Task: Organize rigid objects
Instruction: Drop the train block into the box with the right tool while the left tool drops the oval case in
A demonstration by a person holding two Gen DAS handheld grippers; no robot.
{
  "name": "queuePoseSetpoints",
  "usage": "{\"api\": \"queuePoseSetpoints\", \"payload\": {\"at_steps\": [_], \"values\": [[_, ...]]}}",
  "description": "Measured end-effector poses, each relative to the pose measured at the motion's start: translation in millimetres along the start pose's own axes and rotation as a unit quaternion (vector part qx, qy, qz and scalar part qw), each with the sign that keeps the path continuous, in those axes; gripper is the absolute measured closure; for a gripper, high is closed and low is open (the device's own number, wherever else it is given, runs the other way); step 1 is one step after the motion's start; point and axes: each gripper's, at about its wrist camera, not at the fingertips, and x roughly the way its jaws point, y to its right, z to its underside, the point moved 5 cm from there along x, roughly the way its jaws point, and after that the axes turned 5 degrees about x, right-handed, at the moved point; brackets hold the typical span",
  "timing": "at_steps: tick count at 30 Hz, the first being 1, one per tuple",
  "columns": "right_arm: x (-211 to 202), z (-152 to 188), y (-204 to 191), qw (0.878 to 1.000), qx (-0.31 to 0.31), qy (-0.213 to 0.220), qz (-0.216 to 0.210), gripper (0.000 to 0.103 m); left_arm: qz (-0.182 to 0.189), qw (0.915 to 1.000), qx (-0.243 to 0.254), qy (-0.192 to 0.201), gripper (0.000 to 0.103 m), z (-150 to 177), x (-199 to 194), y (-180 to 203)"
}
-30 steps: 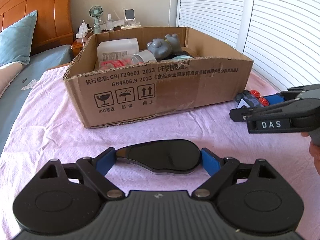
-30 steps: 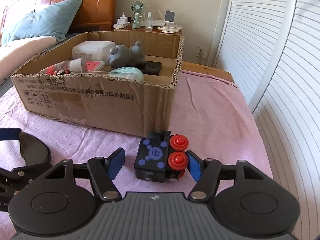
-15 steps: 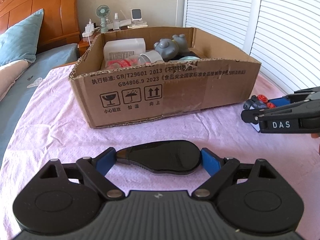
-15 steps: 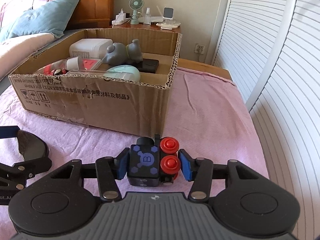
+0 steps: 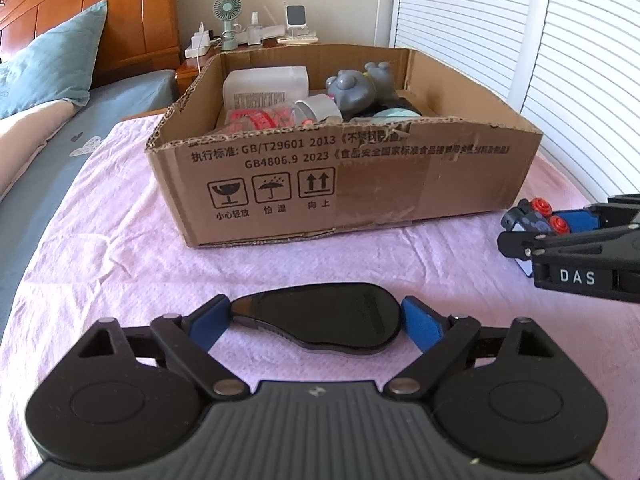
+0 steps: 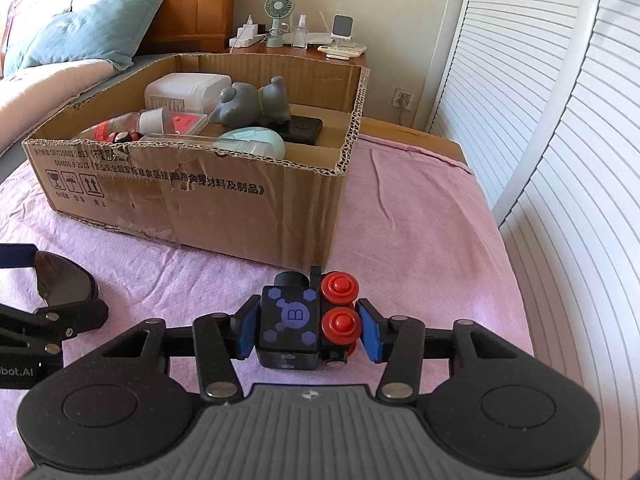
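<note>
Our right gripper (image 6: pixel 306 330) is clamped on the toy block (image 6: pixel 308 322), which sits on the pink bed cover (image 6: pixel 420 240) just off the box's (image 6: pixel 240 204) near right corner. The box lies ahead and to the left. Our left gripper (image 5: pixel 316 322) is clamped endwise on the dark flat case (image 5: pixel 324 318), its length crosswise.

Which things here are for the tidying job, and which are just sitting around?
For the job: cardboard box; black glossy case in the left gripper; black toy with red wheels in the right gripper.

Just sitting around: blue pillow; little green fan; white shutters.
</note>
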Motion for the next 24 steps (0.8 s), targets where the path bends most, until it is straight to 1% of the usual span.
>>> {"api": "queuePoseSetpoints", "payload": {"at_steps": [4, 6, 12, 15, 18, 20, 22, 24], "values": [[-4, 1, 1, 1.000, -0.005, -0.008, -0.015, 0.048, 0.017, 0.9998, 0.002, -0.007, 0.014, -1, -1, -4], [-8, 2, 3, 1.000, -0.009, -0.013, -0.023, 0.048, 0.023, 0.9996, 0.011, -0.009, 0.014, -1, -4, -4], [-30, -3, 9, 0.999, -0.027, -0.018, -0.041, 0.048, 0.035, 0.9965, 0.075, -0.011, 0.014, -1, -25, -4], [-48, -15, 12, 0.998, -0.032, -0.006, -0.051, 0.048, 0.047, 0.9942, 0.096, -0.014, 0.014, -3, -38, -6], [-64, -34, 13, 0.997, -0.033, 0.015, -0.070, 0.048, 0.064, 0.9926, 0.102, -0.016, 0.014, -8, -50, -10], [-69, -49, 12, 0.996, -0.033, 0.025, -0.080, 0.048, 0.072, 0.9919, 0.103, -0.015, 0.014, -11, -57, -11], [-69, -64, 8, 0.995, -0.038, 0.036, -0.084, 0.048, 0.071, 0.9914, 0.110, -0.010, 0.014, -15, -63, -13], [-64, -78, 5, 0.995, -0.040, 0.039, -0.087, 0.048, 0.070, 0.9909, 0.115, -0.001, 0.014, -20, -69, -14]]}}
